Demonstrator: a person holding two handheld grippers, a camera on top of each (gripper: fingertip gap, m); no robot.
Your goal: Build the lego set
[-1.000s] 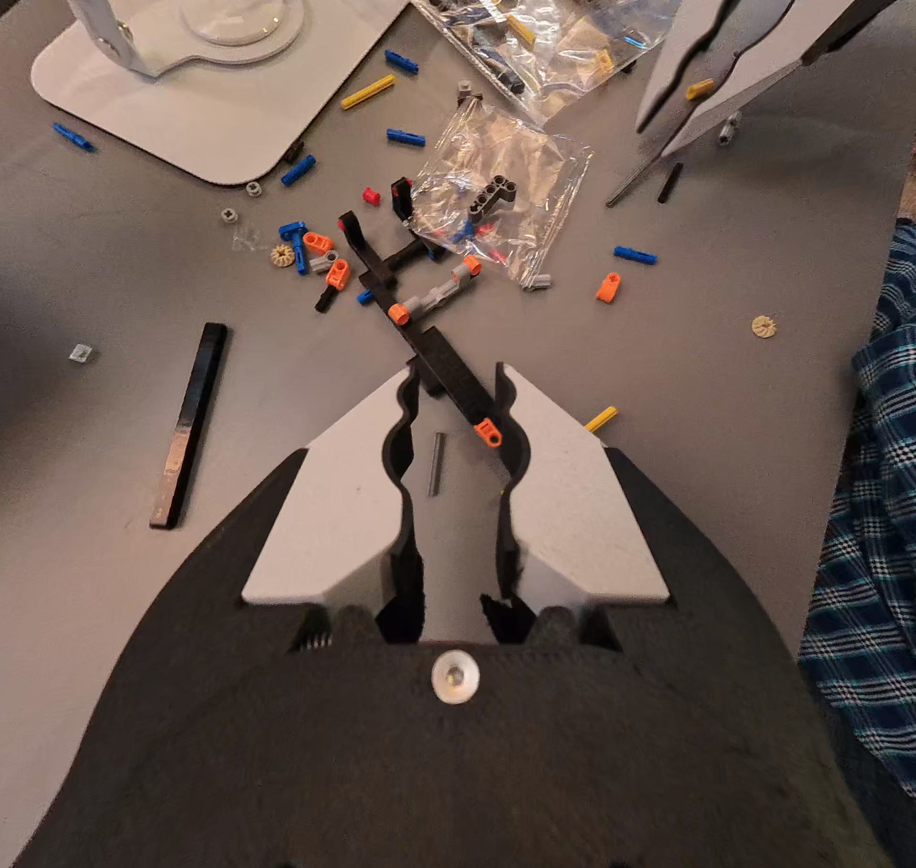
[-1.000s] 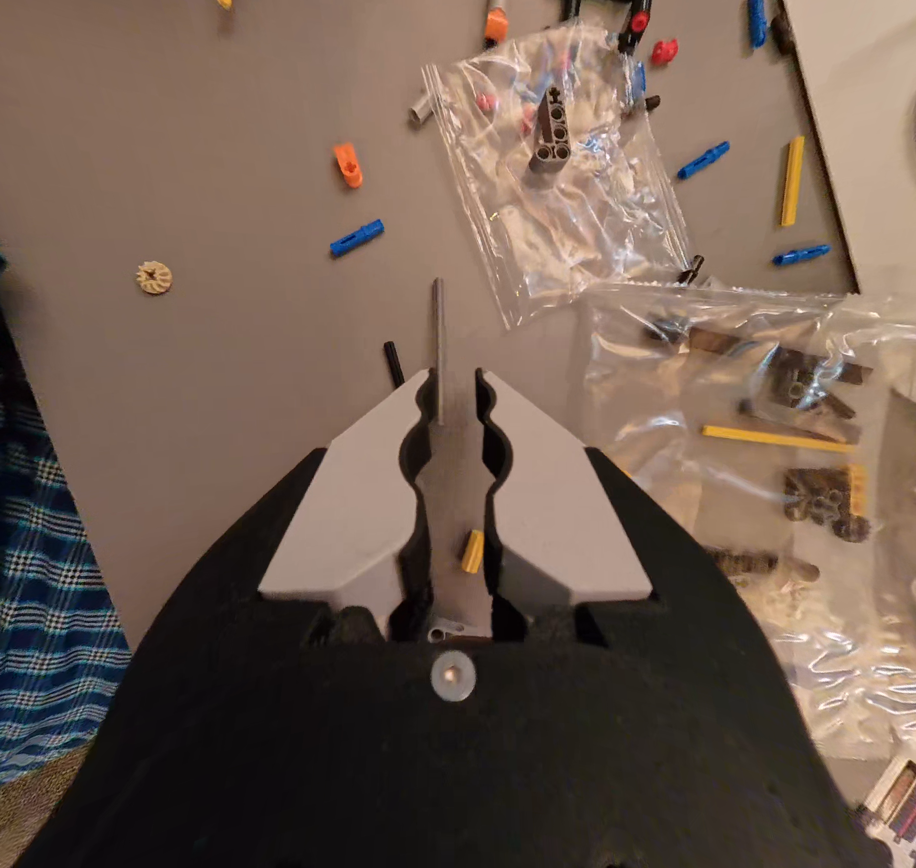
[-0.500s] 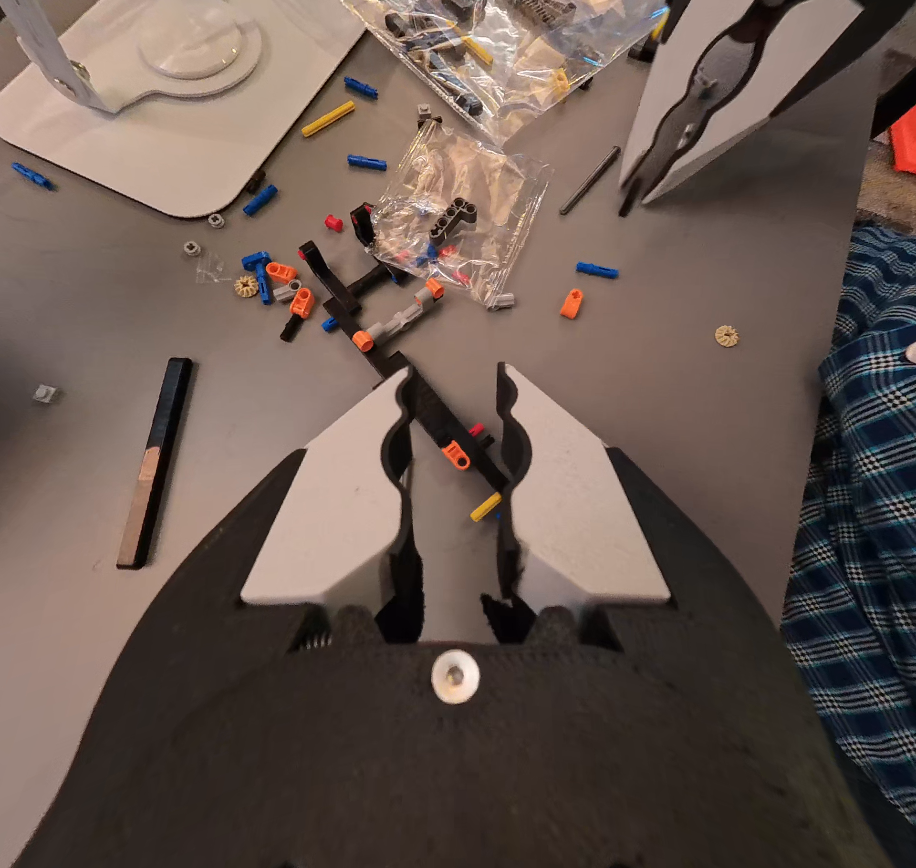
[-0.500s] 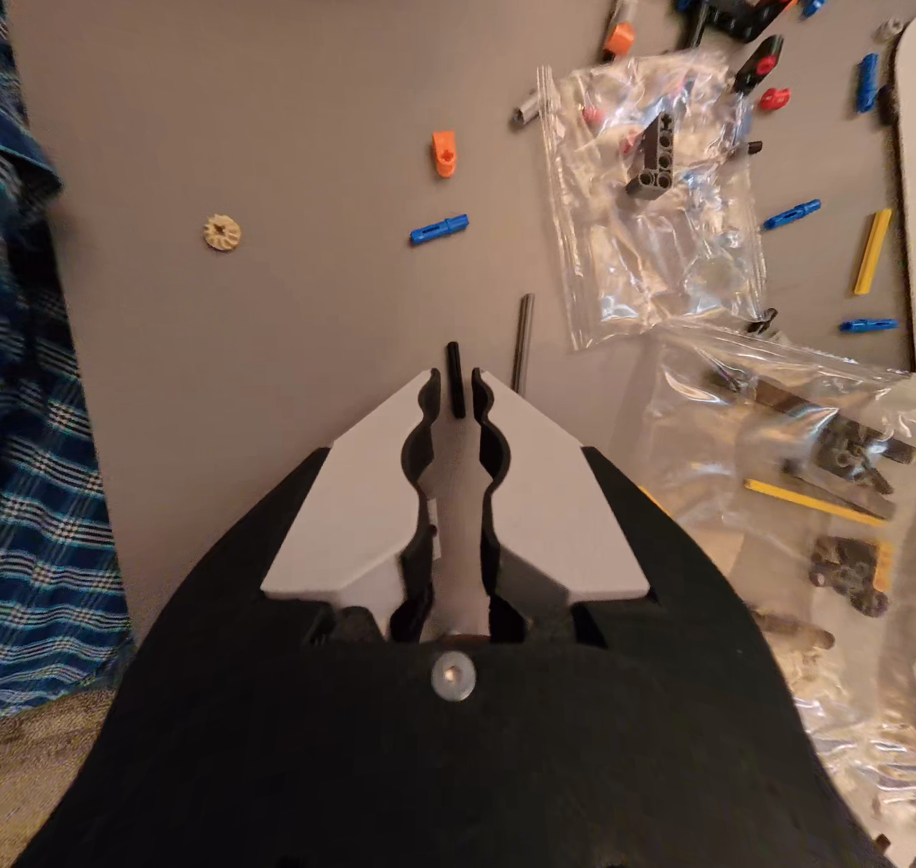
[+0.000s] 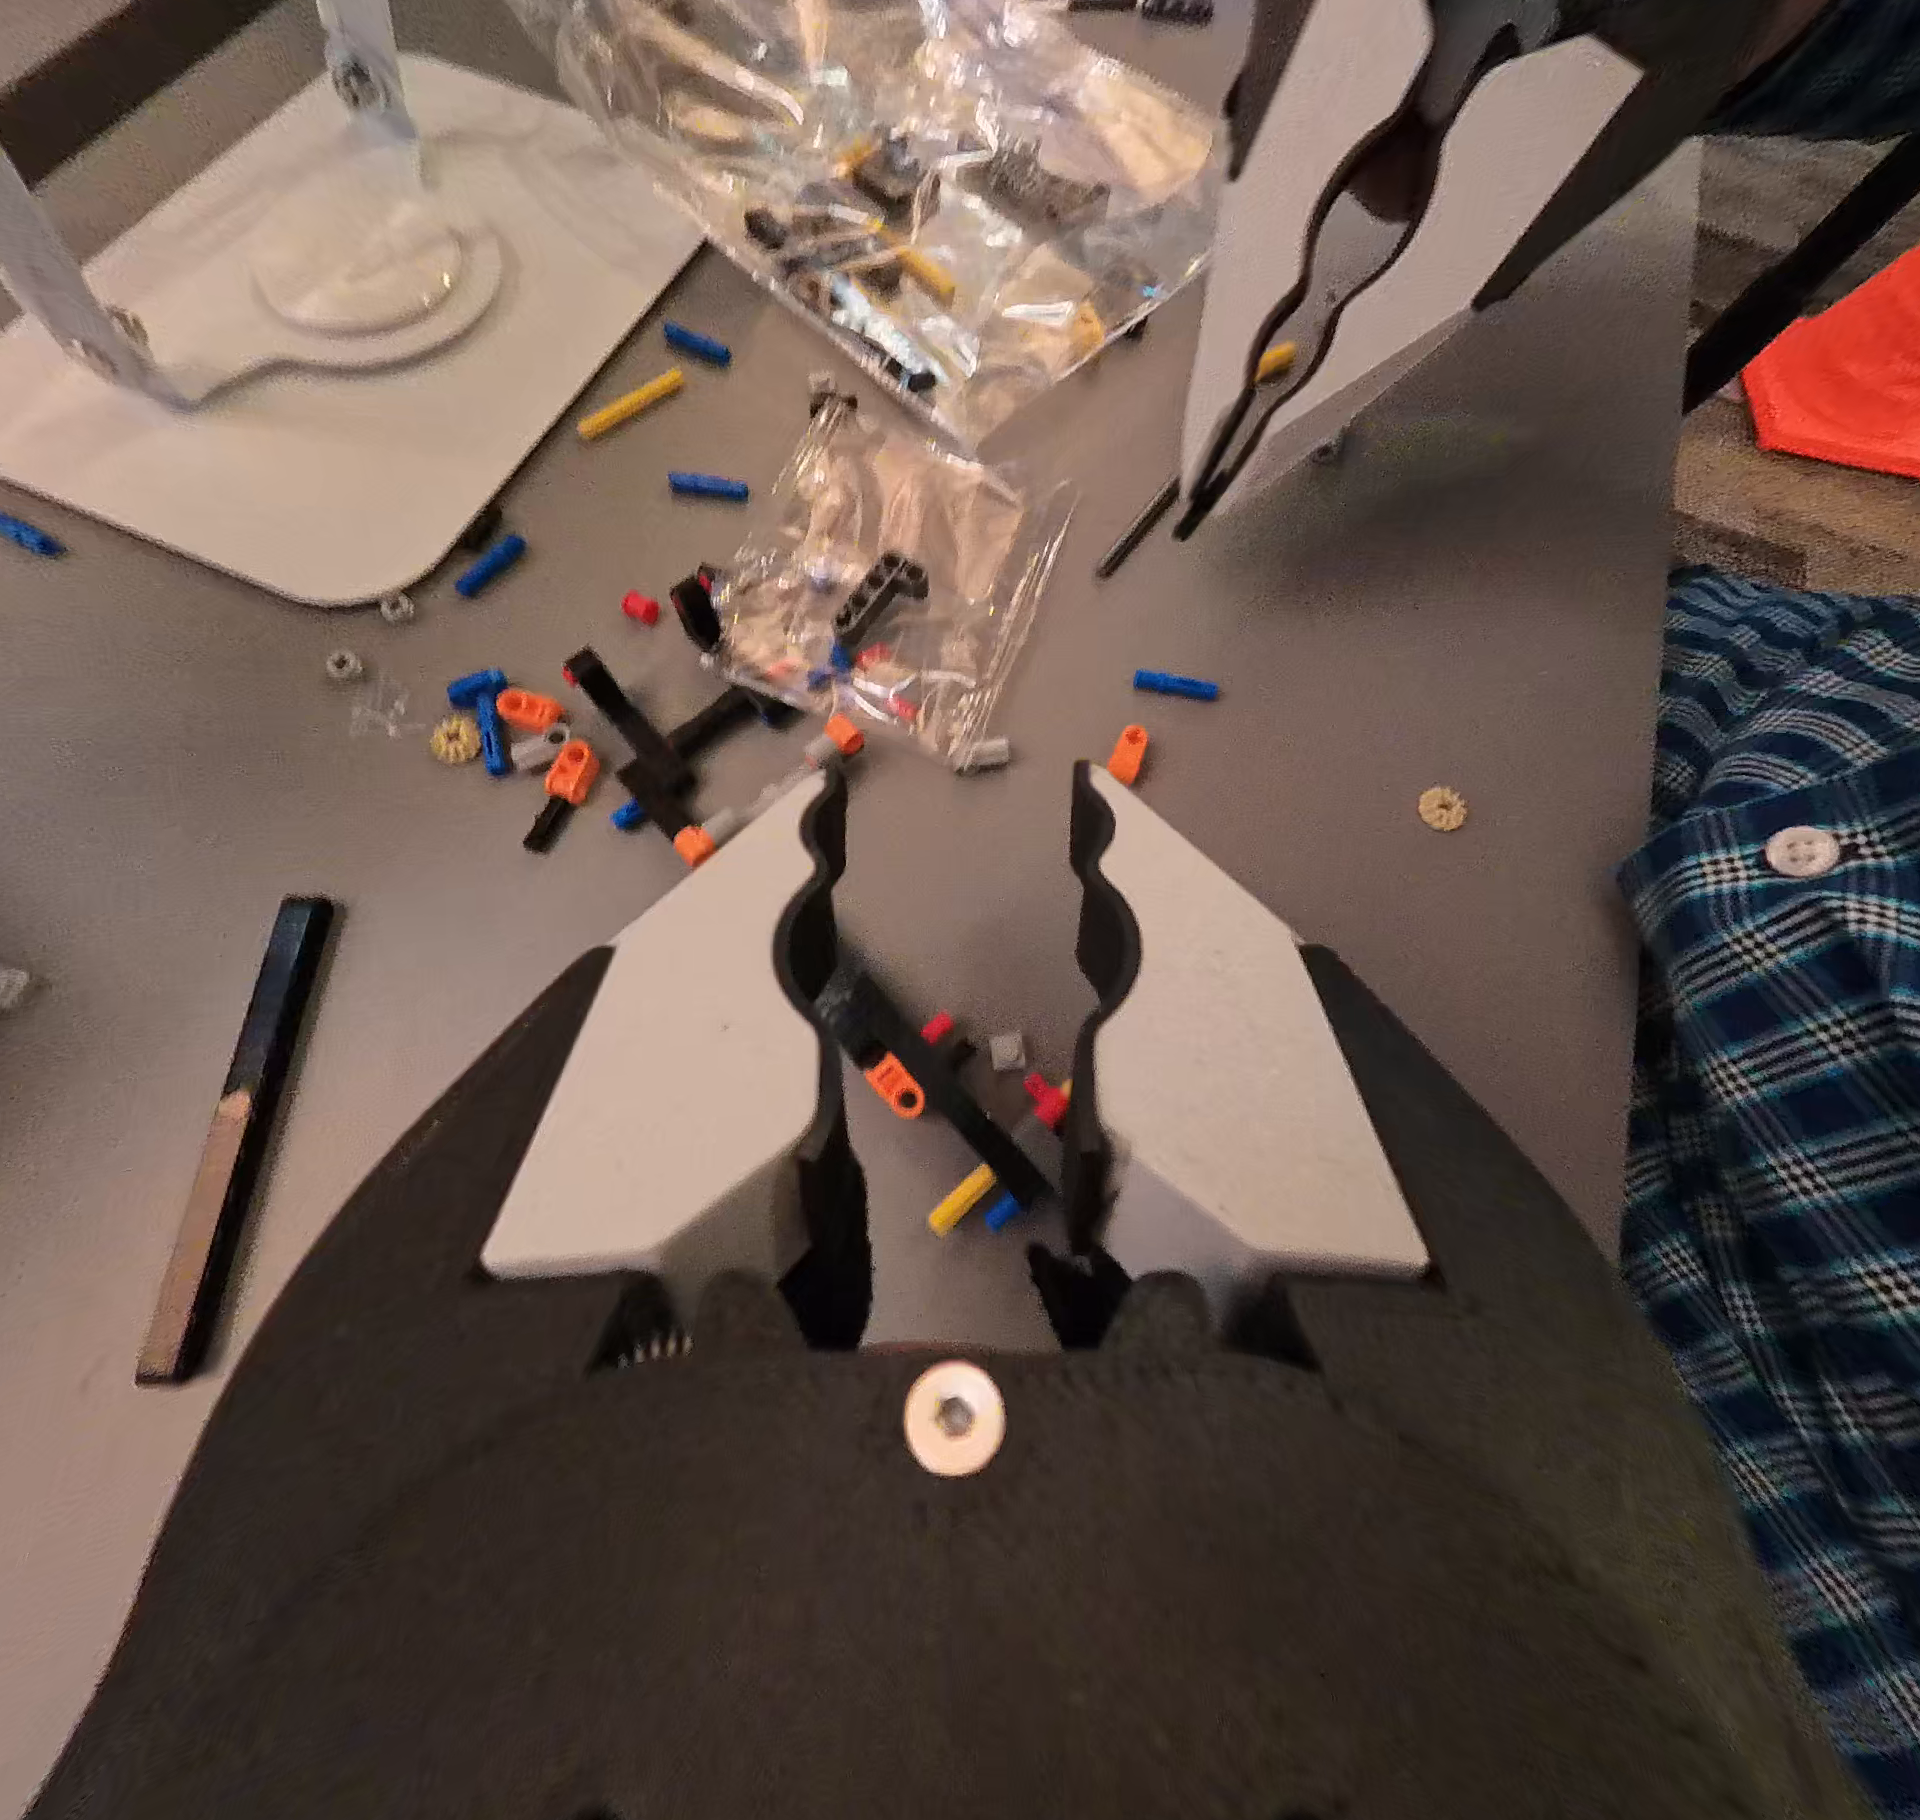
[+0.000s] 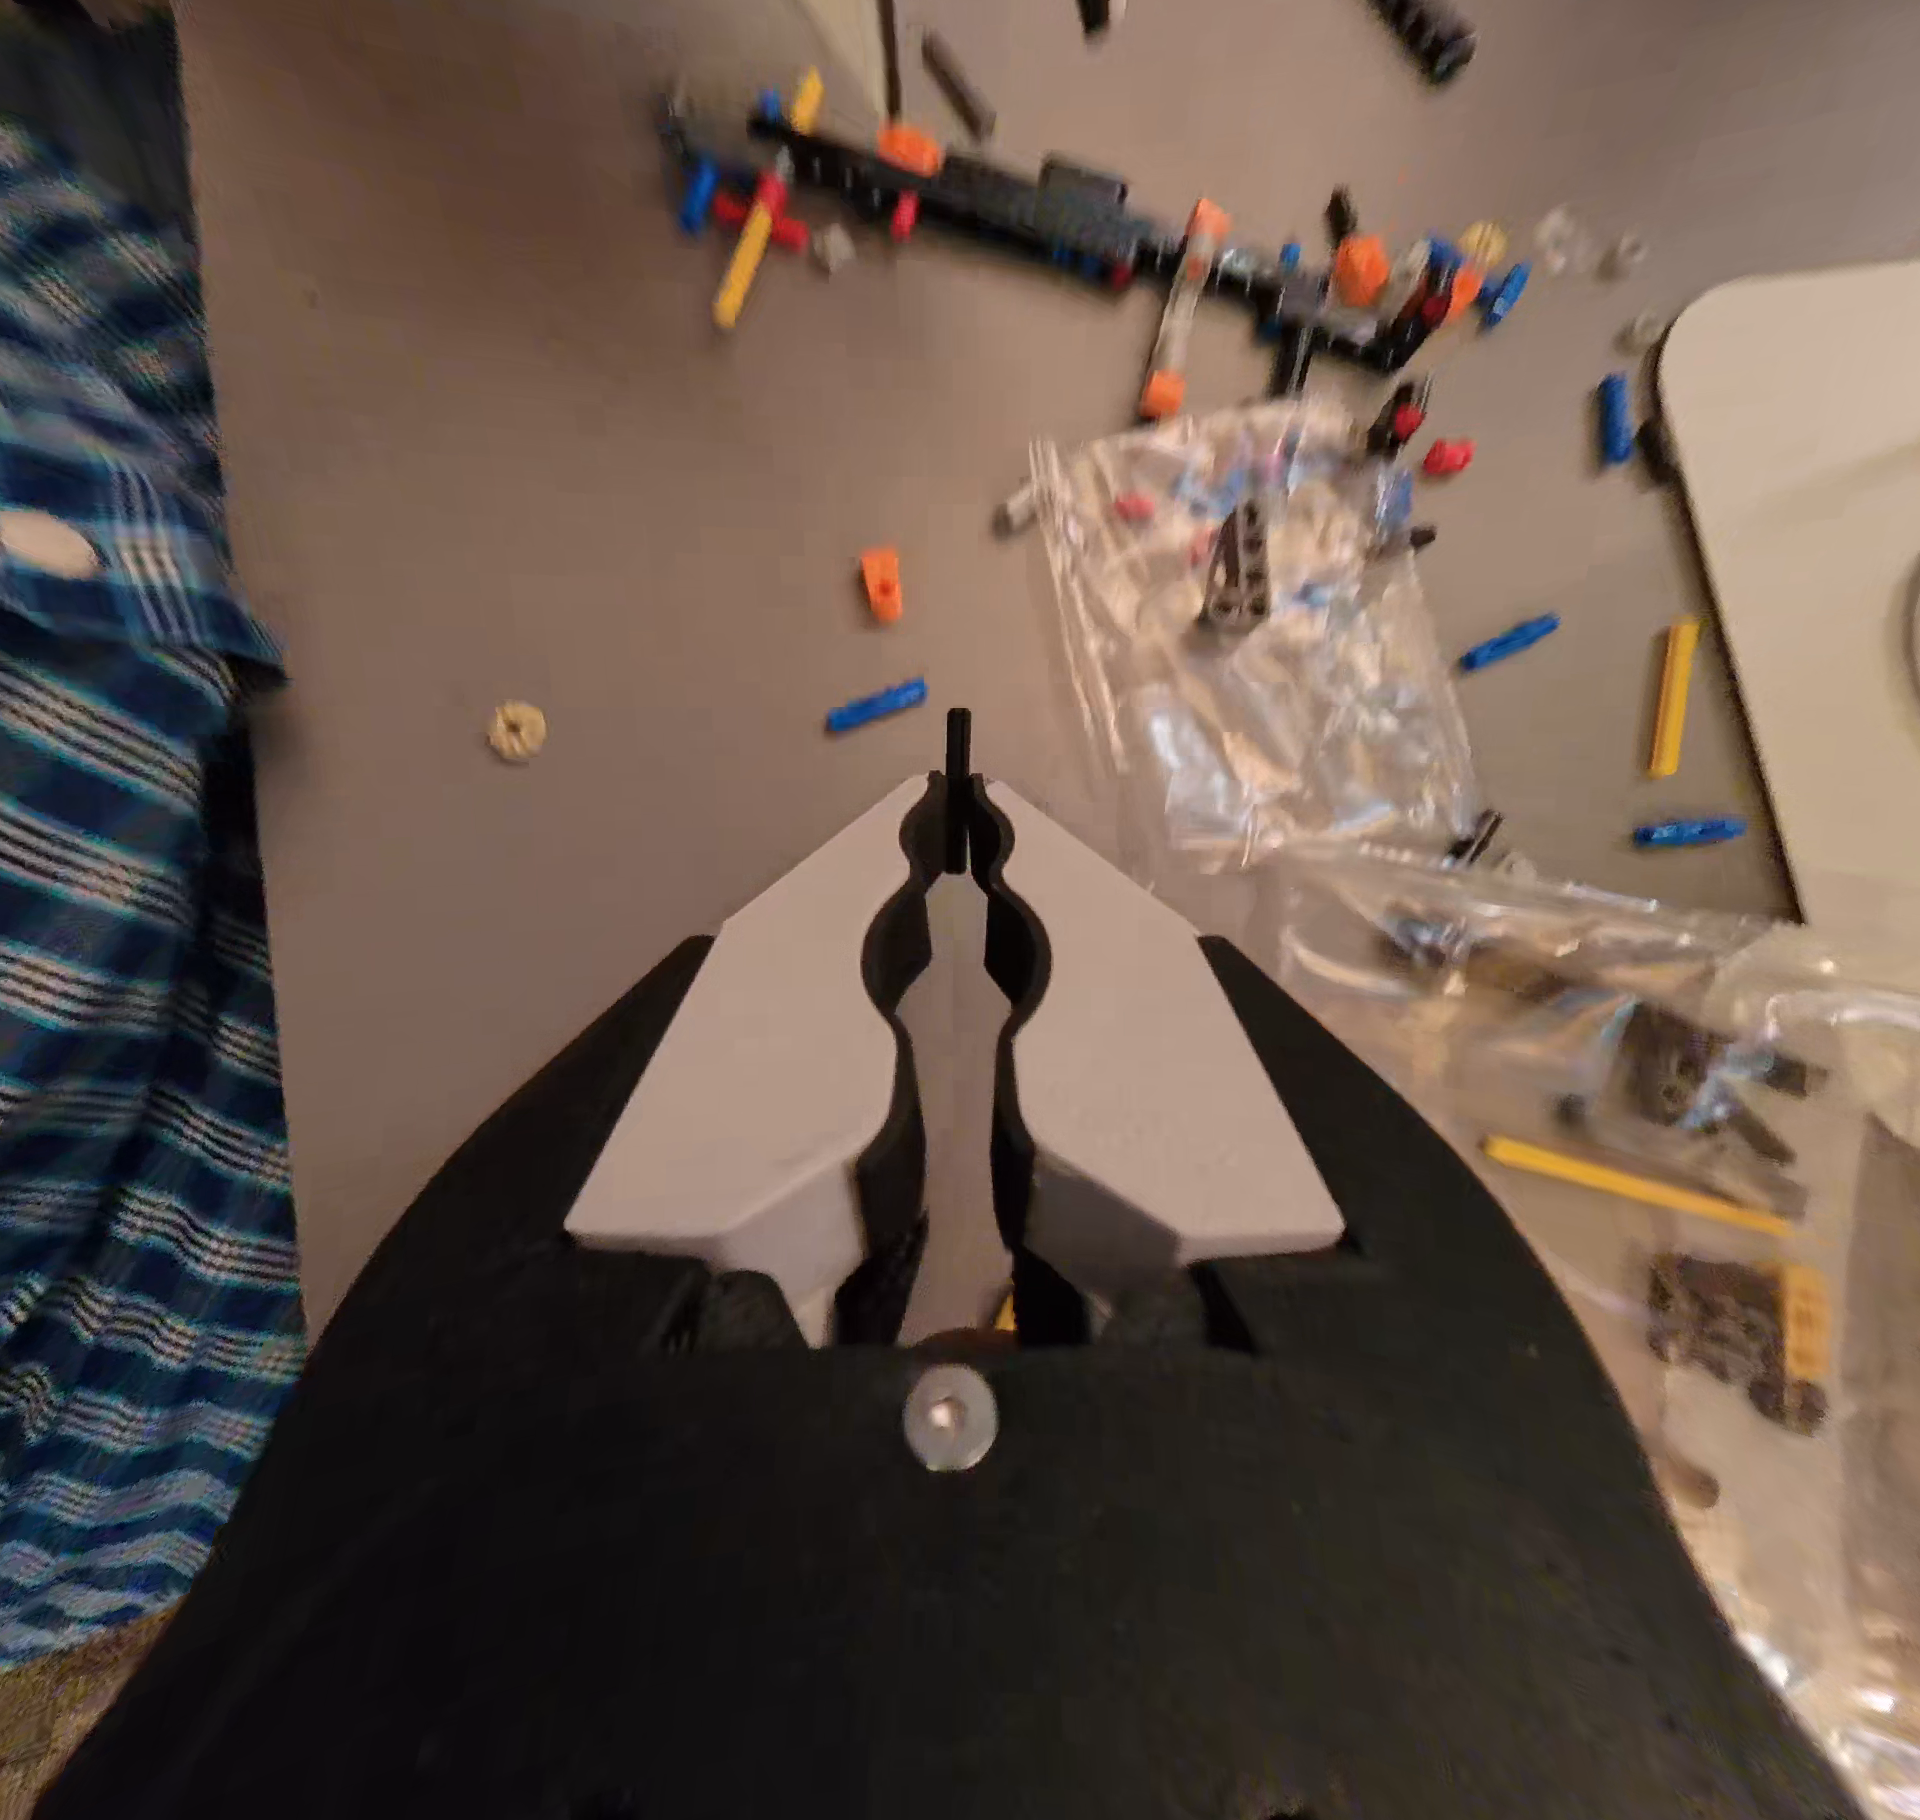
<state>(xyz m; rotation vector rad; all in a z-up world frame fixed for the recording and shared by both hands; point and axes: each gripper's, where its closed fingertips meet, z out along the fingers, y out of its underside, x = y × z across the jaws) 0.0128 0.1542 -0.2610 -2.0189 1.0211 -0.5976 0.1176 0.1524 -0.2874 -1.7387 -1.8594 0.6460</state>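
Observation:
A long black beam assembly (image 5: 935,1084) with orange, red, blue and yellow pins lies on the grey table between my left gripper's fingers, untouched. My left gripper (image 5: 956,783) is open above it. The assembly also shows in the right wrist view (image 6: 1039,191), blurred, at the far side. My right gripper (image 6: 958,783) is shut on a short black axle (image 6: 956,747) that sticks out past its tips. In the left wrist view the right gripper (image 5: 1195,513) points down at the table at upper right.
Two clear bags of parts lie on the table, a small one (image 5: 894,617) and a large one (image 5: 883,160). Loose pins (image 5: 499,721) are scattered at left. A white base plate (image 5: 260,420), a black strip (image 5: 239,1126), a grey axle (image 5: 1138,534) and a plaid sleeve (image 5: 1787,1043) are nearby.
My right gripper closed on the black axle and turned toward the assembly. My left gripper moved forward, so the assembly now lies deeper between its fingers.

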